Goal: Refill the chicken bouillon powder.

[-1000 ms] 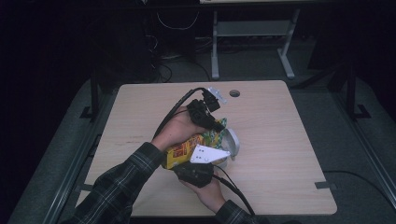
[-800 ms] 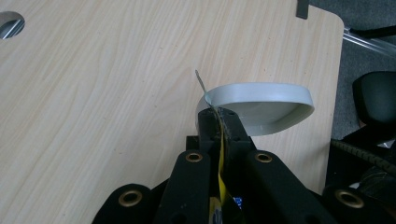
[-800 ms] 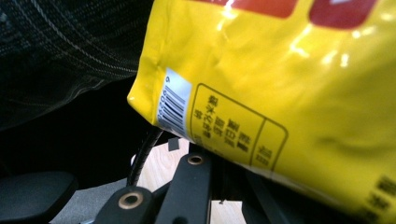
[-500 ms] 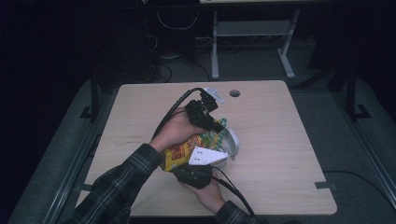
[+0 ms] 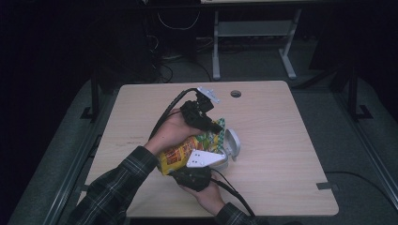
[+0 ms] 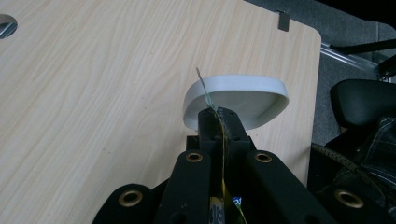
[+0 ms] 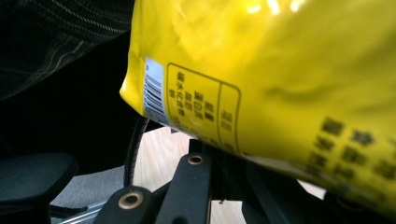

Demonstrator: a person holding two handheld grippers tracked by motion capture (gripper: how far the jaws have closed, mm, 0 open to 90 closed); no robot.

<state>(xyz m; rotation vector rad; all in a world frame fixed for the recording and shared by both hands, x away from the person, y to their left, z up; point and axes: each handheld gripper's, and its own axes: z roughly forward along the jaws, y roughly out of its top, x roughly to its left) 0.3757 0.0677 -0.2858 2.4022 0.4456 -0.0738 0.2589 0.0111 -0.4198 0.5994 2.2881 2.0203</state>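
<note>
The yellow snack bag (image 5: 187,149) is held above the desk (image 5: 281,140), tilted over a white bowl (image 5: 233,143). The left claw (image 6: 219,116) is pressed together on the bag's thin top edge. The right claw (image 5: 199,161) sits under the bag's lower end, and I cannot tell how its jaws stand.

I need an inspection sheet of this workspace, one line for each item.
Surface: light wooden table, round hole near the far edge.
Job's things: yellow snack bag held above the table; white bowl beside it, tilted.
Clutter: nothing seen.
Grippers: left claw shut on the bag's thin edge; right claw under the bag, its jaws hidden.
Cables: black cable from the left claw; another from the right.
Surroundings: dark floor, metal frame behind the table.
</note>
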